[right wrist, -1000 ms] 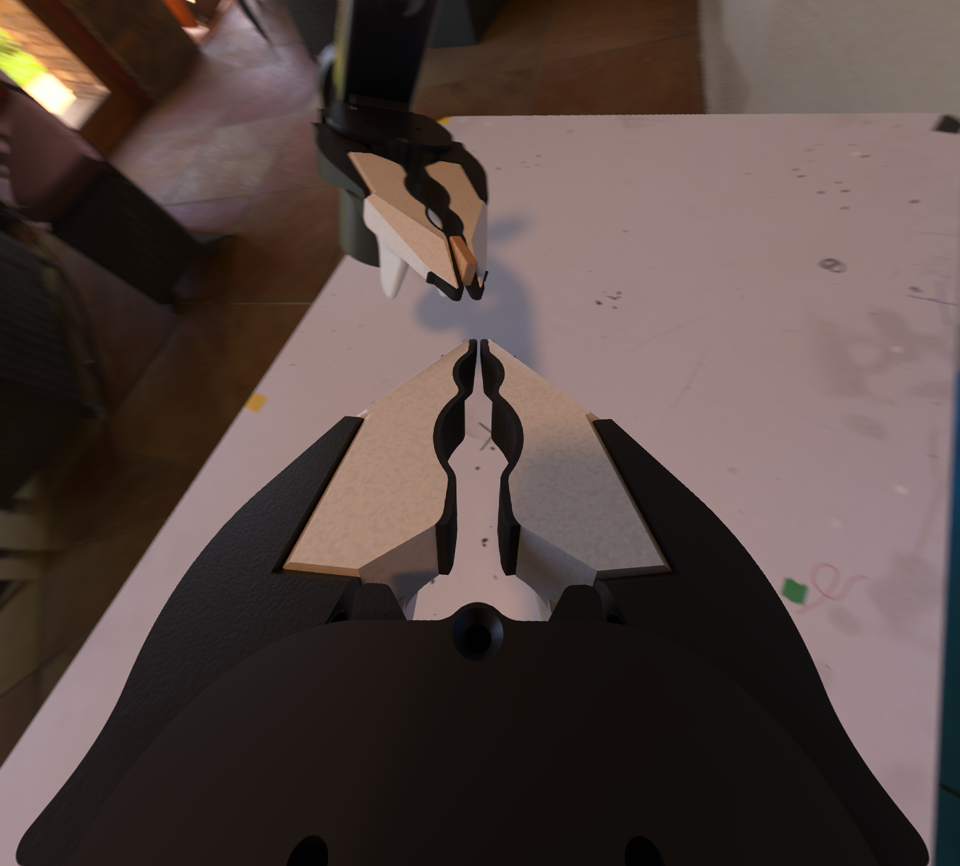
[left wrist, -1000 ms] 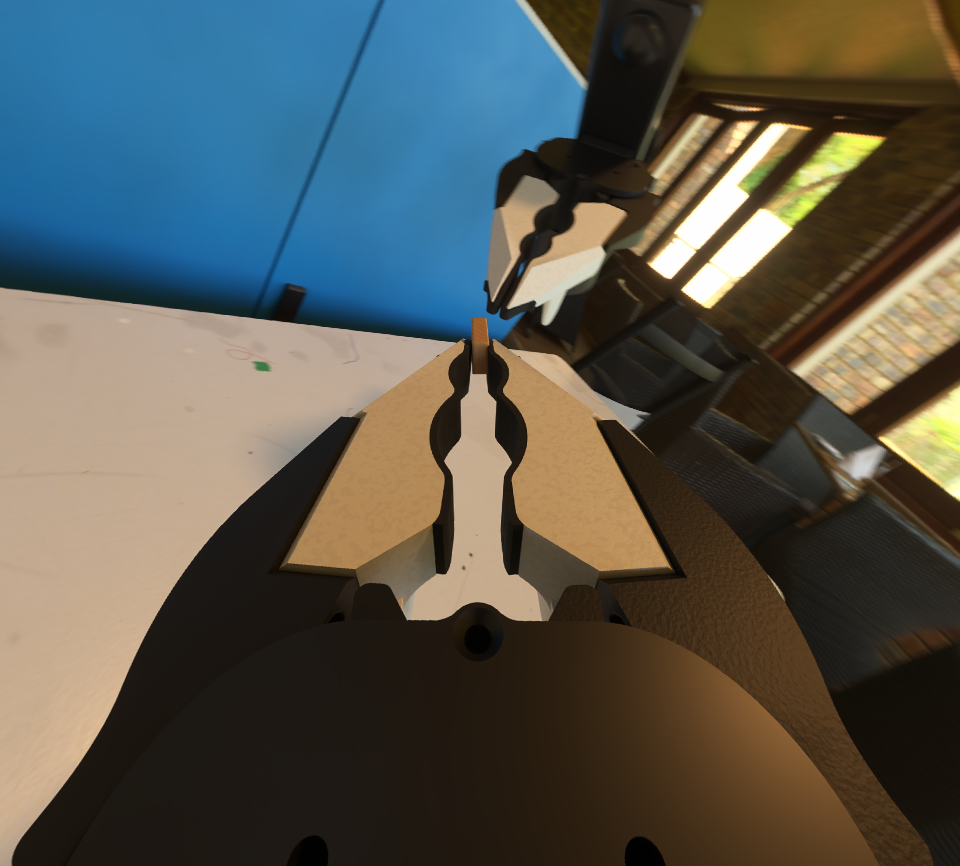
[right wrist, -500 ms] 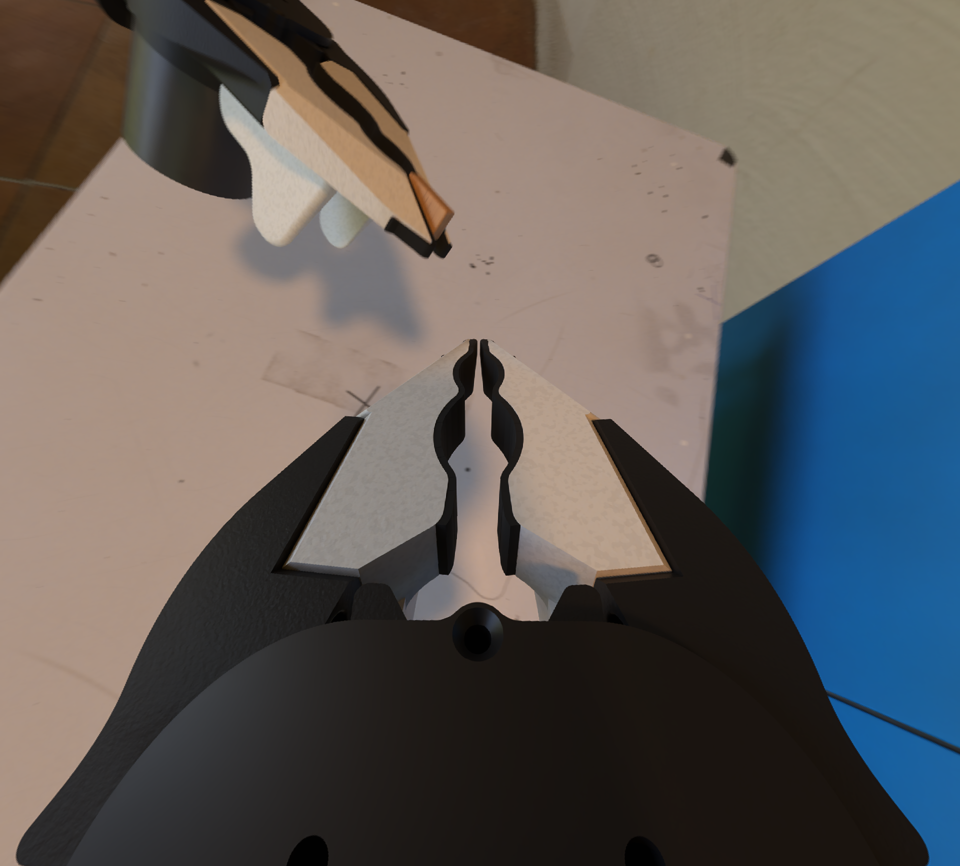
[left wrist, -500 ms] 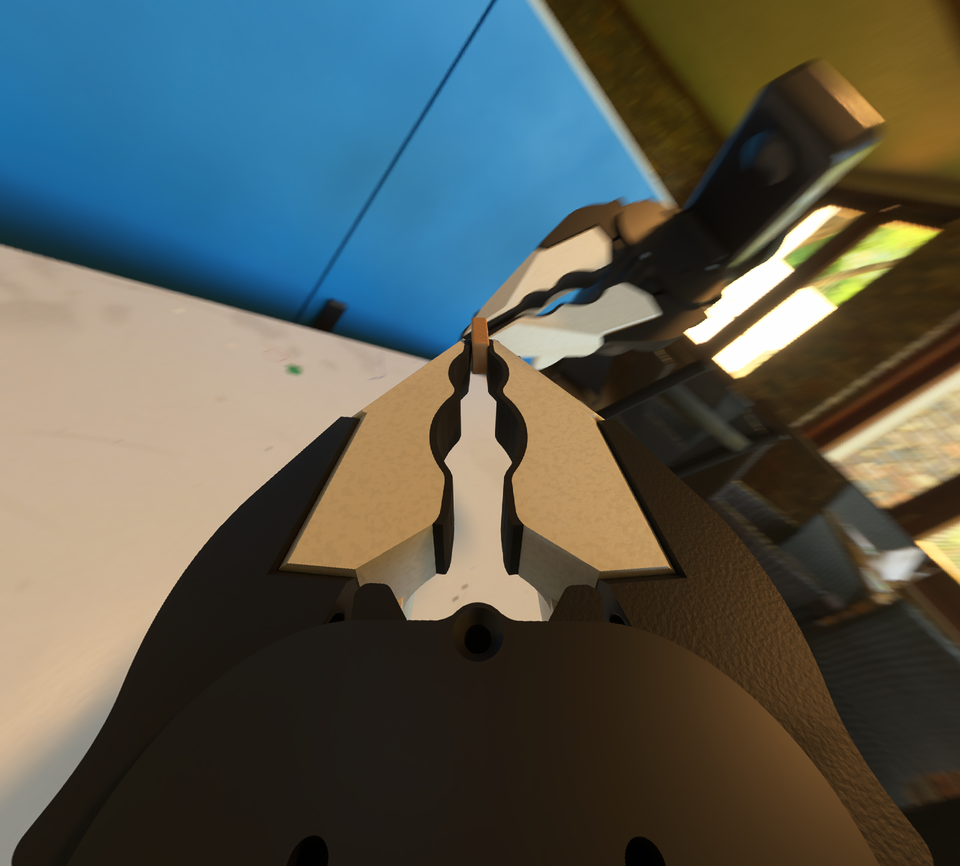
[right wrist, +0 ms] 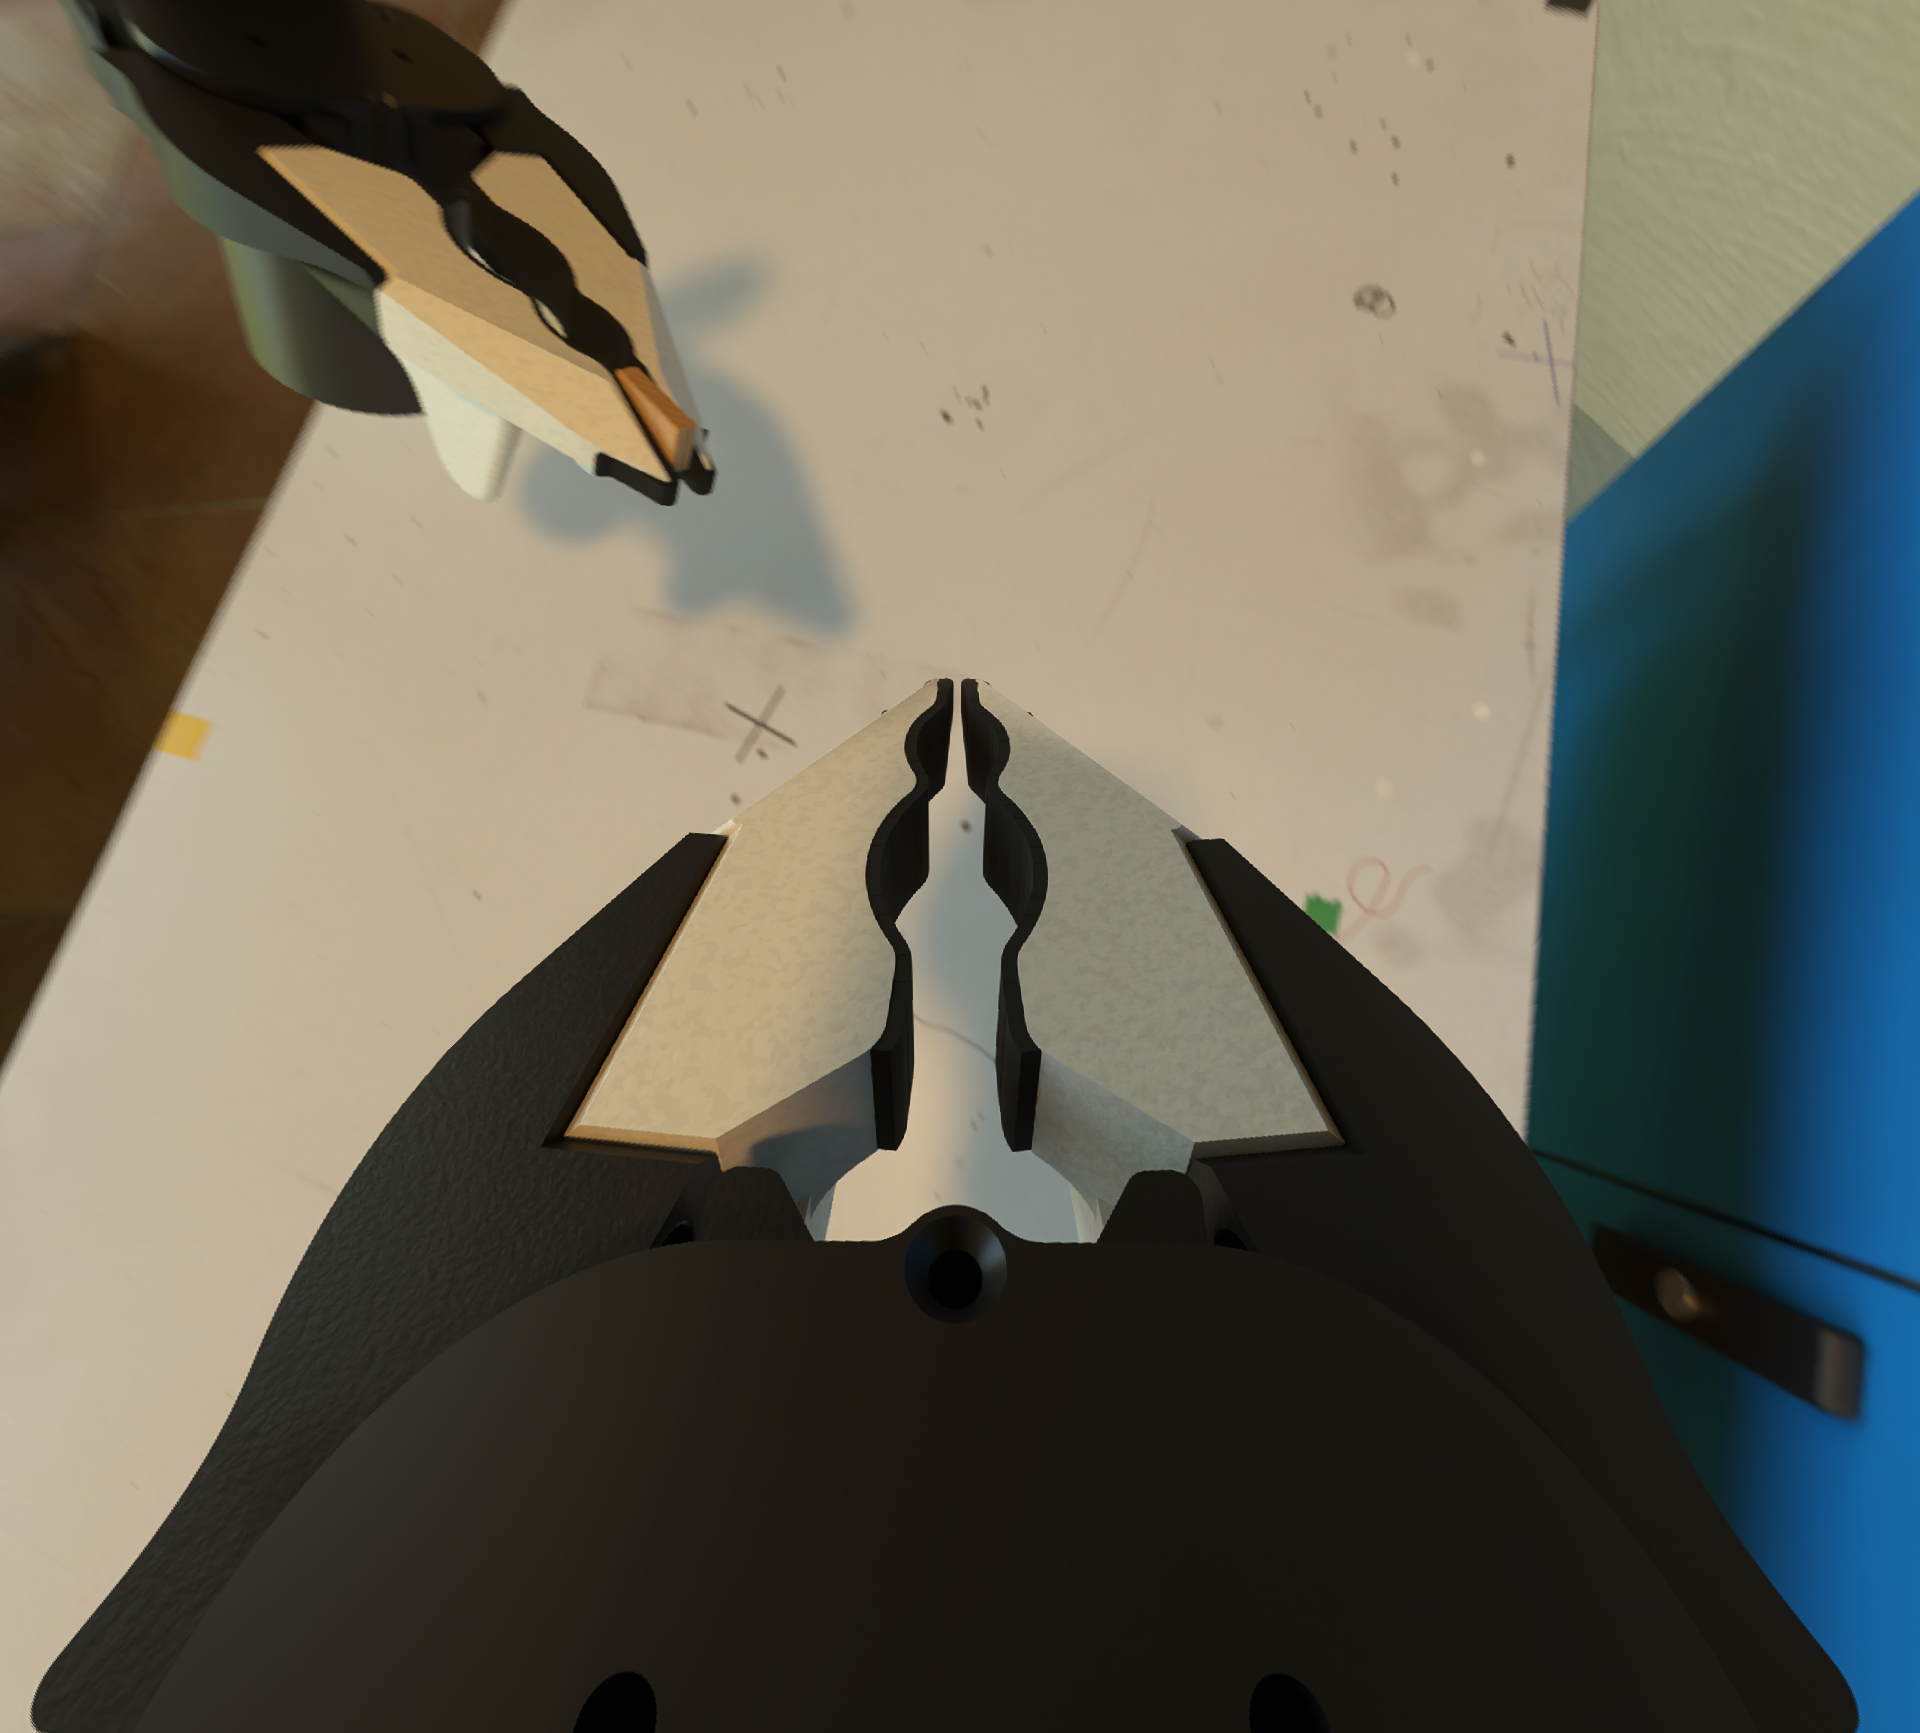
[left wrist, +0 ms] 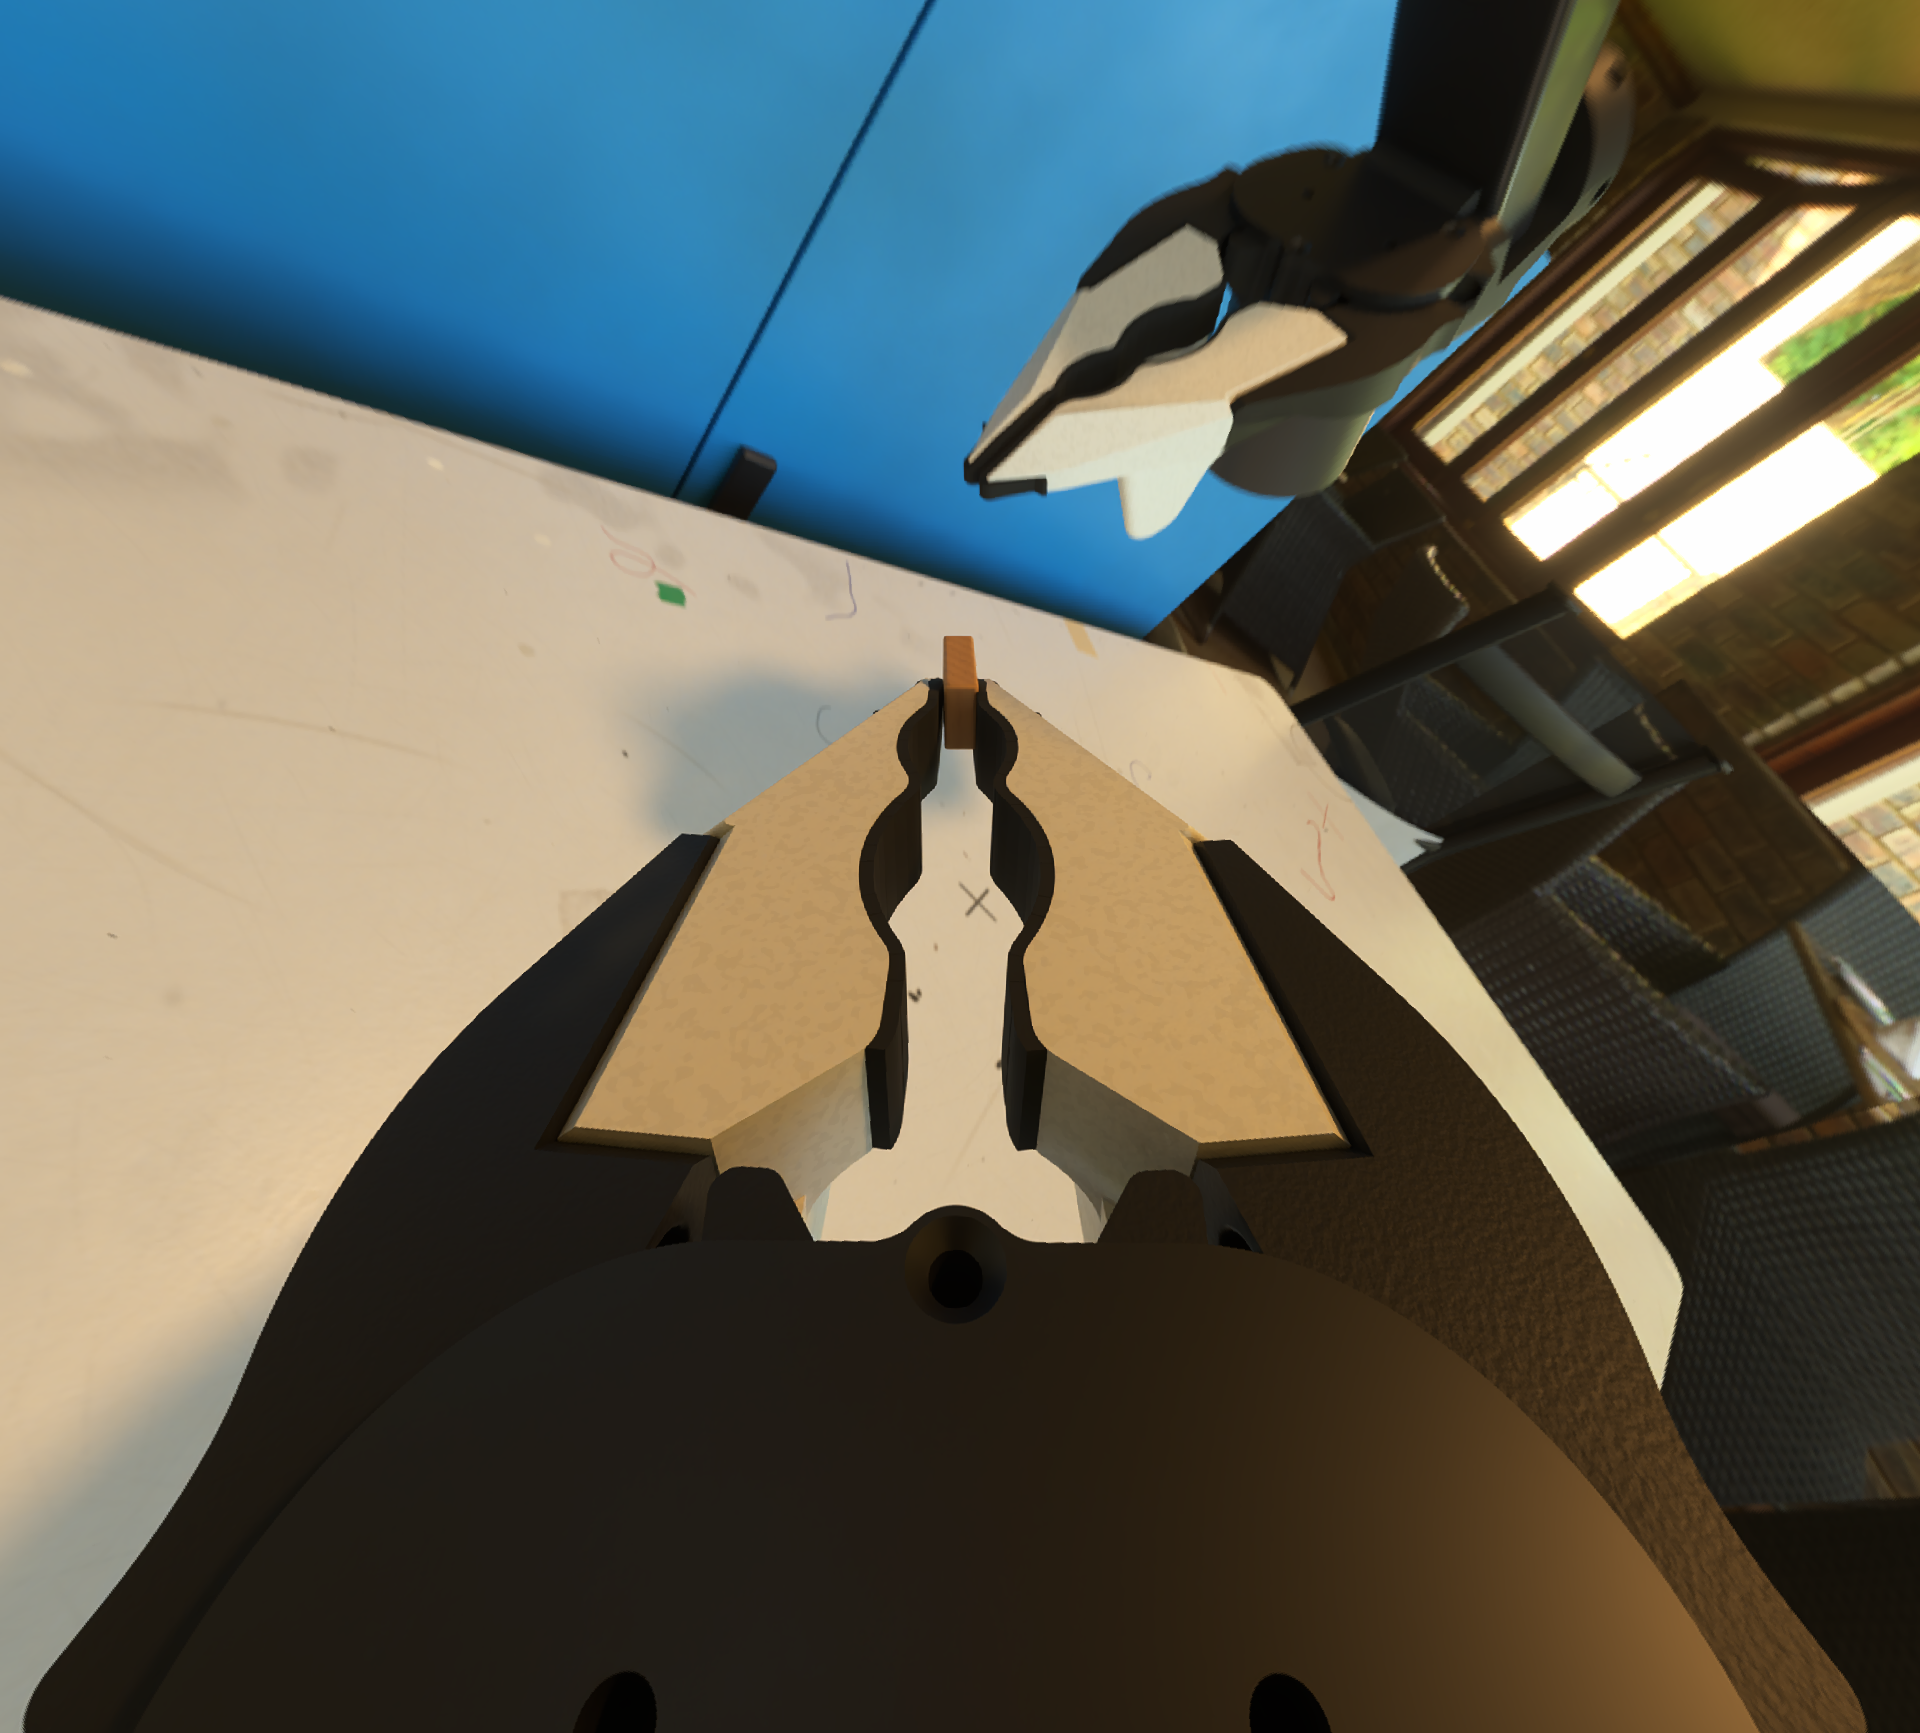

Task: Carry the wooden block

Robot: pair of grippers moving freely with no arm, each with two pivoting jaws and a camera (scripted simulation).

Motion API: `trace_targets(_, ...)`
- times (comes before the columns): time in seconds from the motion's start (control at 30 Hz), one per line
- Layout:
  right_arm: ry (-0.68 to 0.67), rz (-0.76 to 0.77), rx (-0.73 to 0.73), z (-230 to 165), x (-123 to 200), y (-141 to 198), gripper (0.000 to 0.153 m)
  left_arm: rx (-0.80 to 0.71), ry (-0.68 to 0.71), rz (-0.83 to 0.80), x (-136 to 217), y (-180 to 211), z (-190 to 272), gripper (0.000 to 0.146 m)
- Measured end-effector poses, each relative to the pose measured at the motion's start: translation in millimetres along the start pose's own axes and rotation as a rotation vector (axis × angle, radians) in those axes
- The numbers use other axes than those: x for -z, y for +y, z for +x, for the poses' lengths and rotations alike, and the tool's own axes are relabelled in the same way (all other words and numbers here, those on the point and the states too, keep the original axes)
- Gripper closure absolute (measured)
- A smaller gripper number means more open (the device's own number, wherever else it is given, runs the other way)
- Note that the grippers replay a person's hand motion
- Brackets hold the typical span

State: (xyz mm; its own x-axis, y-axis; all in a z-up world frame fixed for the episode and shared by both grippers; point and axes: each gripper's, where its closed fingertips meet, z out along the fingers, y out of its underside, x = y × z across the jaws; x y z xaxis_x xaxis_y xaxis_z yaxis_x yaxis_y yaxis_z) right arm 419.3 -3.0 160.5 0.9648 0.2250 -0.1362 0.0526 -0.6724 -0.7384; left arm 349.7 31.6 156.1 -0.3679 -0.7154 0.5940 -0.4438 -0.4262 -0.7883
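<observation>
Swung down toward the white table (left wrist: 312, 748), the thin orange-brown wooden block (left wrist: 958, 691) sat pinched at the very tips of the left gripper (left wrist: 956, 696), clear of the surface. That shallow hold looked risky; a jolt might slip it free, and the right gripper (right wrist: 956, 691), jaws nearly closed on nothing, hovered close enough to clip it.

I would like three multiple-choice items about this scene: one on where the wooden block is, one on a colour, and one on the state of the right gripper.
1. Where is the wooden block?
A. Lying on the table
B. Between the left gripper's fingertips
C. In the right gripper

2. What colour is the cabinet beside the table?
A. Blue
B. Red
C. Grey

3. How is the right gripper?
A. Wide open
B. Shut on the block
C. Shut and empty

Answers:
1 B: the left gripper pinches it at its tips, above the table.
2 A: its panels are blue in both views.
3 C: its tips nearly meet, with nothing between them.
</observation>
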Motion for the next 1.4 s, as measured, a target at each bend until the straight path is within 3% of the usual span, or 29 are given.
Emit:
trace_targets(0.13, 0.04, -0.114, 0.015, 11.0, -6.3, 27.2, 0.151, 0.022, -0.013, -0.061, -16.1, 23.9, -5.4, 0.141)
trace_targets(0.4, -0.134, -0.388, -0.05, 13.8, -55.7, 76.1, 0.151, 0.034, -0.035, -0.104, -22.4, 35.0, -12.8, 0.141)
trace_targets(0.6, -0.19, -0.517, -0.025, 10.6, -79.9, 91.3, 0.15, 0.112, -0.007, -0.112, -22.6, 43.5, -18.2, 0.141)
trace_targets(0.67, -0.187, -0.519, -0.025, 11.3, -82.2, 91.0, 0.143, 0.106, -0.003, -0.119, -23.0, 44.4, -17.7, 0.141)
trace_targets(0.83, -0.132, -0.436, -0.03, 16.4, -64.2, 76.1, 0.128, 0.091, 0.008, -0.122, -23.4, 42.1, -14.1, 0.141)
trace_targets(1.17, -0.037, -0.079, -0.109, 0.3, 32.7, 40.2, 0.13, 0.002, 0.068, -0.149, -31.8, 28.1, 5.5, 0.142)
trace_targets(1.4, -0.129, 0.137, -0.171, -48.0, 43.6, 27.4, 0.129, 0.024, 0.222, -0.108, -51.0, 11.1, 40.7, 0.142)
